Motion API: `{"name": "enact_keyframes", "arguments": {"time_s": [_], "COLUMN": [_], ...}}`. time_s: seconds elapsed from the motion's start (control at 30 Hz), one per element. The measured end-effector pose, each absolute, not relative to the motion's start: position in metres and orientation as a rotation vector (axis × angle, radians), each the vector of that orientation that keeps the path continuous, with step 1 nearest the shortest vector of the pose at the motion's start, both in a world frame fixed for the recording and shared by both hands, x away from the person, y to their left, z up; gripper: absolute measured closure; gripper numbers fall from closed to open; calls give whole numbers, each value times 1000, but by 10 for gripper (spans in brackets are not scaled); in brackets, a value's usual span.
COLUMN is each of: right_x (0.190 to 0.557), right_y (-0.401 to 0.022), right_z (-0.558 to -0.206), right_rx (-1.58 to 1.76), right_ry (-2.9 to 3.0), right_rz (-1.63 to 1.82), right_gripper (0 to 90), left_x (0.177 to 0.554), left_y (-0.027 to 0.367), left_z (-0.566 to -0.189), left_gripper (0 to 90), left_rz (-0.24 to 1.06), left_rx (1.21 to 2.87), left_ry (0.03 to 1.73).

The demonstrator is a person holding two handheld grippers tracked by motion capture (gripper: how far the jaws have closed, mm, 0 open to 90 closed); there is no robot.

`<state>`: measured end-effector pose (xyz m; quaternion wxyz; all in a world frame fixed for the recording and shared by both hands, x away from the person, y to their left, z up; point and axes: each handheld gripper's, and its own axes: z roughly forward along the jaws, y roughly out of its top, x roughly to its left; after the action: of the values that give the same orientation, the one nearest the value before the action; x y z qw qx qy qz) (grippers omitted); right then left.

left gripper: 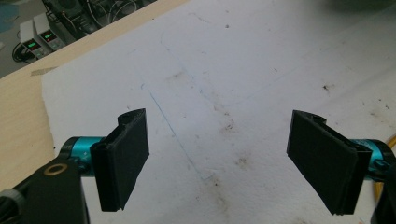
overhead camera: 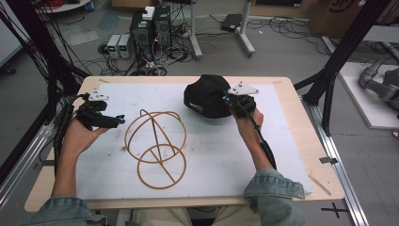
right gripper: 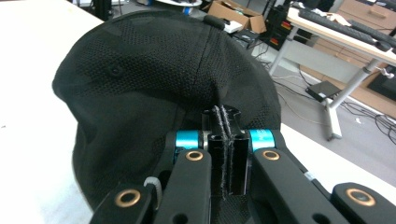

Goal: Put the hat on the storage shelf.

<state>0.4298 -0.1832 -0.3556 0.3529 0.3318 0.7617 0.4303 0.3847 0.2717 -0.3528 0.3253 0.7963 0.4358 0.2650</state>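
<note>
Pinching black cap (right gripper: 154, 88) fabric, right gripper (right gripper: 223, 123) jaws clamped together, cap at upper centre of high view on white board (overhead camera: 263, 155). Left gripper (left gripper: 219, 154) jaws wide apart, nothing between. Wire hoop frame (overhead camera: 157, 148) mid-frame, between hands.

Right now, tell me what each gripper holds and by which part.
The right gripper is shut on the black cap, pinching a fold of its fabric at the near edge. The left gripper is open above the white board, holding nothing.
</note>
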Motion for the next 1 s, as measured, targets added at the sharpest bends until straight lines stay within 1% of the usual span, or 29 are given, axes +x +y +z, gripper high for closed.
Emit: {"name": "enact_keyframes", "arguments": {"time_s": [0.23,0.63,1.0], "right_x": [436,440,436], "right_y": [-185,-182,-179], "right_z": [-332,-314,-297], "right_rx": [884,920,926], "right_ry": [1901,1848,1795], "right_rz": [1137,1175,1225], "right_gripper": [900,900,900], "left_x": [385,385,385], "left_y": [271,271,271], "left_z": [-353,-353,-352], "left_gripper": [211,211,211], "left_rz": [691,688,683], "left_rx": [2090,2090,2084], "left_ry": [1141,1139,1139]}}
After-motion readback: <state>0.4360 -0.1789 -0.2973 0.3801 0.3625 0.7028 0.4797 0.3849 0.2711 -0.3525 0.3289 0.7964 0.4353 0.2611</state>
